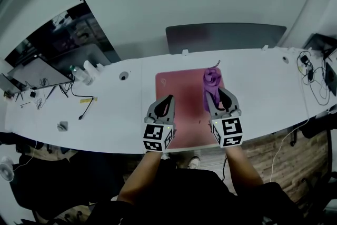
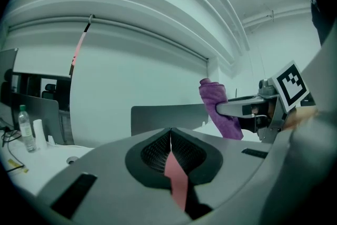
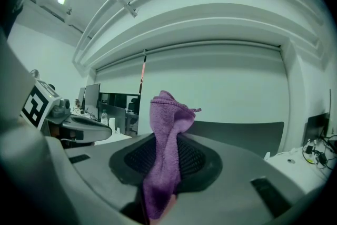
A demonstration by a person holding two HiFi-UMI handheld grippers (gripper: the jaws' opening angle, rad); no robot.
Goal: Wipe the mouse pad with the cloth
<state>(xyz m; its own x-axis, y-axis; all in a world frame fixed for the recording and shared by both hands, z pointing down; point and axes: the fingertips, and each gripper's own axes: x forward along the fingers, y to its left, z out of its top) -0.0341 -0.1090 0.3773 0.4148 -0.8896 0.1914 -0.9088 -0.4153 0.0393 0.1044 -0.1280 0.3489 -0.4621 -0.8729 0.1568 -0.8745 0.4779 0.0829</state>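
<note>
Right gripper view: cloth [image 3: 167,150] pinched between jaws; left gripper [image 2: 170,133] jaws together.

Right tongs [image 3: 167,166] clamped on purple cloth [image 3: 166,137].

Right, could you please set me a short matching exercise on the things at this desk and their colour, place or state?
Things:
1. cloth
2. mouse pad
3. left claw
4. bottle

Descriptions:
A. shut, with nothing held
B. pink, lying flat on the desk
C. upright, off to the left of the pad
D. purple, pinched in the right claw

Pairs: 1-D, 2-B, 3-A, 4-C.
</note>
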